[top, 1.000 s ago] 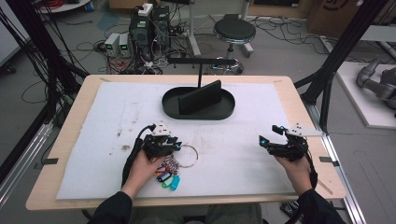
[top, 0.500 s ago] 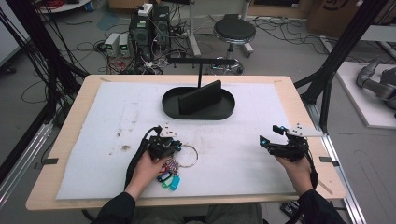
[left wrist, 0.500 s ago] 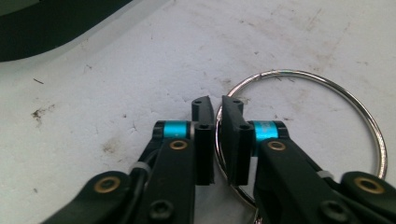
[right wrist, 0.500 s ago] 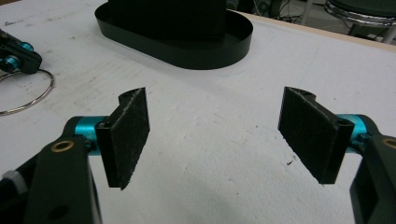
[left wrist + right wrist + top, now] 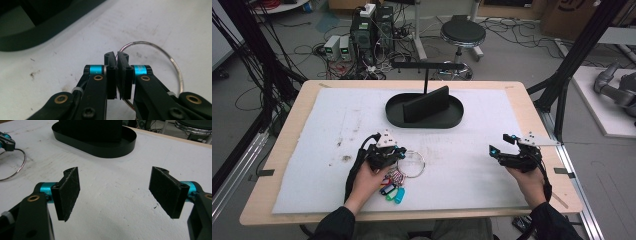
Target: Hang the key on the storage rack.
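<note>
Fingers (image 5: 123, 75) of the left gripper (image 5: 116, 56) are pressed together on the wire of the key ring (image 5: 160, 50), pinching it at its near-left arc. That ring lies flat on the white mat (image 5: 472, 165) near the front of the desk (image 5: 292, 130), with coloured tags (image 5: 393, 191) bunched beside the left hand (image 5: 369, 180). Right gripper (image 5: 113, 186) fingers (image 5: 68, 192) stand wide apart, holding nothing, low over bare mat. Behind sits a black oval tray (image 5: 424, 120).
</note>
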